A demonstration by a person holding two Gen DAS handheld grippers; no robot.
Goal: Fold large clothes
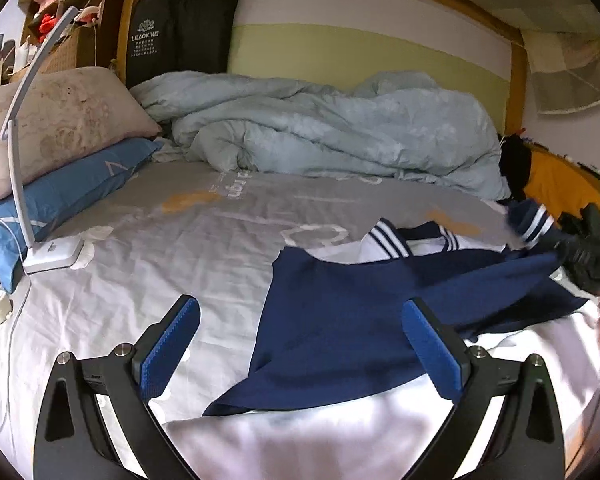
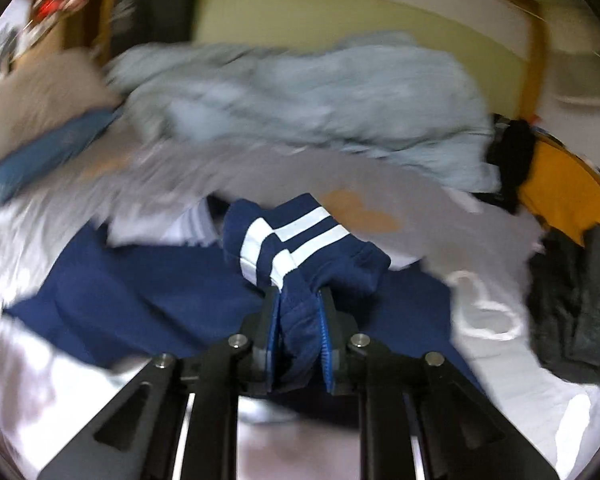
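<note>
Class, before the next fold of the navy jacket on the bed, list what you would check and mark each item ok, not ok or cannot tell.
1. Right gripper shut on the striped cuff: ok.
2. Left gripper open, nothing between its pads: ok.
3. Navy jacket flat on the bed sheet: not ok, bunched.
4. Lamp clear of the jacket: ok.
5. Duvet off the jacket: ok.
6. Whole jacket in view: cannot tell.

Bed sheet (image 1: 228,240), grey with white and orange print, creased. Pale blue duvet (image 1: 324,132), bunched along the wall. Floral pillow (image 1: 60,120) stacked on a blue pillow (image 1: 80,188), left. White desk lamp (image 1: 52,254) standing on the sheet beside them. Black bag (image 1: 180,28) with white lettering, upright against the wall. Orange cloth (image 1: 560,188), far right.
</note>
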